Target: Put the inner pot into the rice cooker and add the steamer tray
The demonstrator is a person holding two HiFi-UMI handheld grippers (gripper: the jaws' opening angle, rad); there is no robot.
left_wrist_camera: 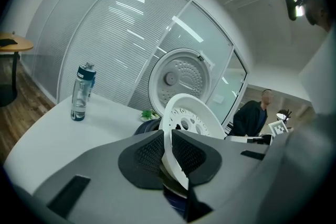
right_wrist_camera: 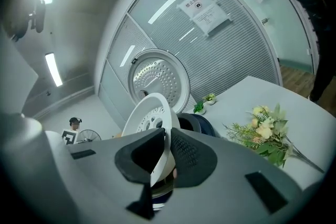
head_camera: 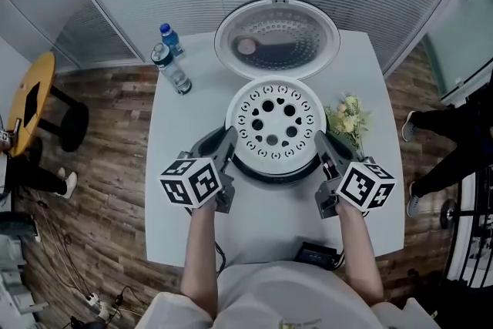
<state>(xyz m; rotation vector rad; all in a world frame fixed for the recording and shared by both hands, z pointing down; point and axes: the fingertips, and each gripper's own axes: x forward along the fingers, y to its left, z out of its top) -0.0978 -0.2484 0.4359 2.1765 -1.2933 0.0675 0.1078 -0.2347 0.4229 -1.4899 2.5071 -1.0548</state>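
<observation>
A: Which step is in hand?

B: The last one, by my reading: steamer tray going onto the rice cooker. The inner pot is not directly visible, since the tray covers the mouth. A metallic edge under the tray in the left gripper view may be it; unconfirmed.

A: The grippers?

B: Nearest, lower middle of the head view. The left gripper is narrowed to a slit, pads pinching the tray's left rim; its own view shows the white rim edge-on between the textured pads. The right gripper is likewise nipped on the right rim. Both are nearly closed, with only the rim's thickness between the pads.

A: Where does the tray sit?

B: Centre frame, level over the cooker's opening, with the dark cooker rim showing under its near edge. Seated or just above, I cannot tell.

A: What does the next move call for?

B: My judgement: lower both sides evenly until the rim rests all round, then open both grippers together and draw outward. One side letting go first could tip it.

A: Farther back?

B: The flowers are right of the cooker. The lid stands open at upper centre. The water bottles are at the table's upper left.
</observation>
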